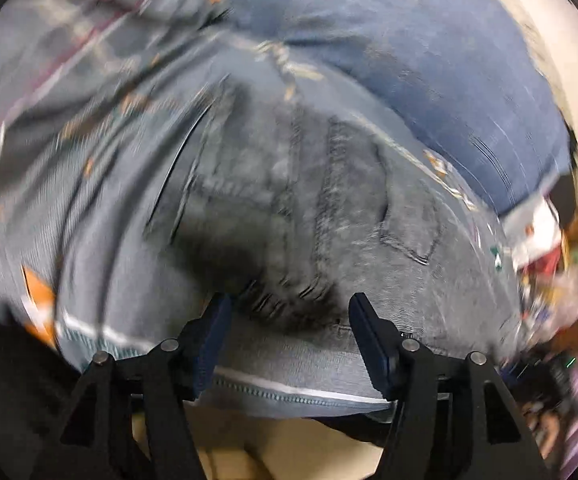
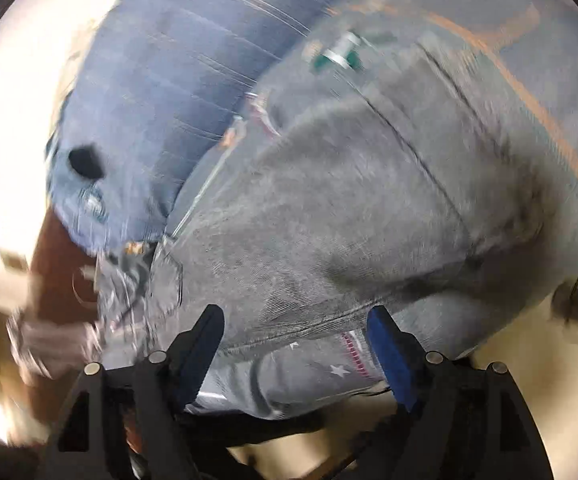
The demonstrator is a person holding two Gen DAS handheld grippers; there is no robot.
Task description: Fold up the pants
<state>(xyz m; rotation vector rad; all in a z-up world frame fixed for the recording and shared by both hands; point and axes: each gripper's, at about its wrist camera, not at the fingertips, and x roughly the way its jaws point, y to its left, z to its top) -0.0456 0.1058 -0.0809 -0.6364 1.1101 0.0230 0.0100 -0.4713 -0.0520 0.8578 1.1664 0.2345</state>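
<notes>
Your left tool (image 1: pixel 289 312) and right tool (image 2: pixel 295 322) both stand open, gripping nothing. The grey jeans (image 1: pixel 297 200) lie spread directly beneath both tools, beside blue denim (image 1: pixel 429 64).

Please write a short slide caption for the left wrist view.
Open left gripper above grey jeans, beside blue jeans.

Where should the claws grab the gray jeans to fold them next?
Probably the near edge of the gray jeans, coming from above. In the left wrist view that stitched hem lies just under the open left gripper. The right gripper is open above a seam too.
</notes>
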